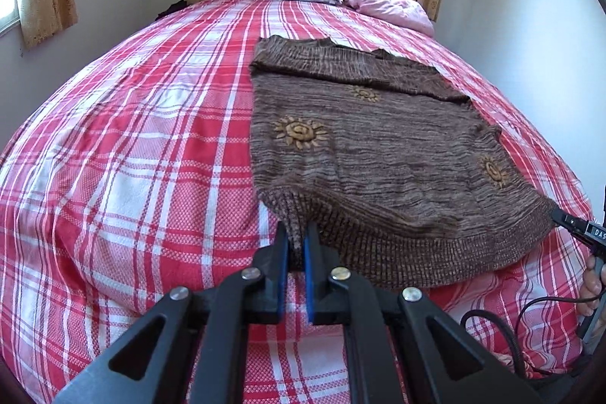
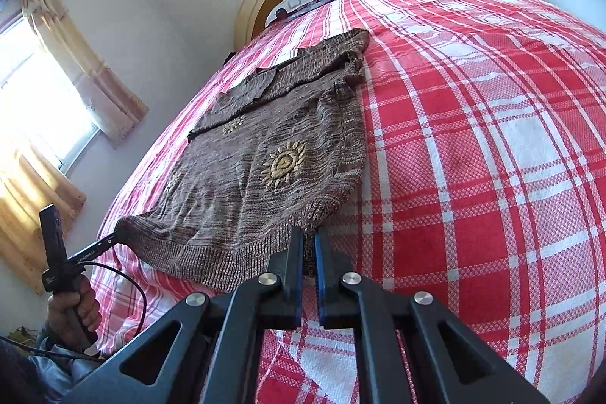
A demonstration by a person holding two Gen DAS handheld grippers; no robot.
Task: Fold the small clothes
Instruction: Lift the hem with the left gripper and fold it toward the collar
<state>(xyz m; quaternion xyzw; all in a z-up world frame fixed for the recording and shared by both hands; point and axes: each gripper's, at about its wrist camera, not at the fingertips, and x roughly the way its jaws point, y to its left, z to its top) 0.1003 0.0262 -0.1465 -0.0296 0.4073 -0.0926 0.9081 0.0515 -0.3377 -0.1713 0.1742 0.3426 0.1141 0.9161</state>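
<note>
In the left wrist view, the left tool [image 1: 297,237] was clamped on the near hem corner of the brown sweater [image 1: 363,146], which lay on the bed [image 1: 132,158] with its sleeves already folded in. In the right wrist view, the right tool [image 2: 308,245] pinched the sweater's other hem corner, so by my judgement the fold up toward the collar remained.

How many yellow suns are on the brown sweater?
3 on the brown sweater: one sun left of middle, one higher up, one near its right edge. Folded parts may hide more.
</note>
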